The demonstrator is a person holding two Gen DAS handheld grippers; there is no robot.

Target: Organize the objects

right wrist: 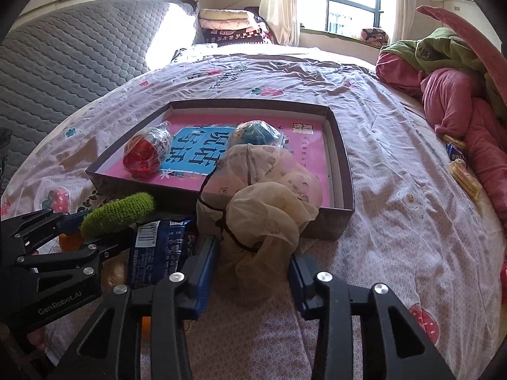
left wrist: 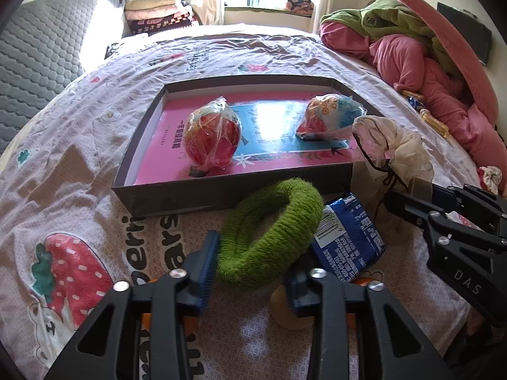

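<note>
Between the left gripper's (left wrist: 250, 272) 2 fingers sits a pinched green scrunchie (left wrist: 269, 231); the right gripper (right wrist: 253, 269) clamps a cream scrunchie (right wrist: 263, 202). Both soft rings could slip before clearing the box (right wrist: 342, 171) wall ahead.

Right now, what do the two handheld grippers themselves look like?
Both are matte black plastic with angular, triangular-cutout linkages, silver round bolt heads and blue ribbed pads on the jaws. The right gripper carries white "DAS" lettering; the left gripper reads "GenRobot.AI" in white. No cables, hands or sleeves show.
</note>
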